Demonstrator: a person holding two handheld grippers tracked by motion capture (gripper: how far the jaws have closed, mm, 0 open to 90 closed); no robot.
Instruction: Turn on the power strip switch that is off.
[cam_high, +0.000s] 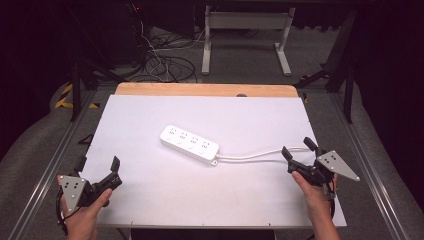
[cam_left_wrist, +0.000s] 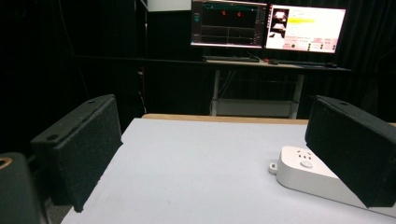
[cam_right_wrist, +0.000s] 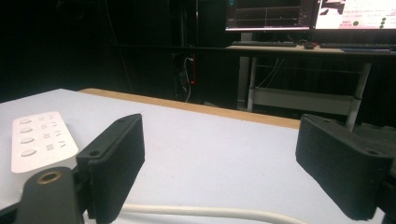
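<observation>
A white rectangular plastic power strip (cam_high: 189, 144) lay near the centre of the white tabletop (cam_high: 150, 200), its white cable (cam_high: 260, 154) trailing toward 3 o'clock. The left gripper (cam_high: 98, 165) at 8 o'clock and right gripper (cam_high: 299, 148) at 4 o'clock were held wide open, empty. The cable could be snagged by the right gripper, dragging the strip.

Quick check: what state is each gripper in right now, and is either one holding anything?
Left gripper: open, holding nothing.
Right gripper: open, holding nothing; the power strip's cord lies on the table by its jaws.
</observation>
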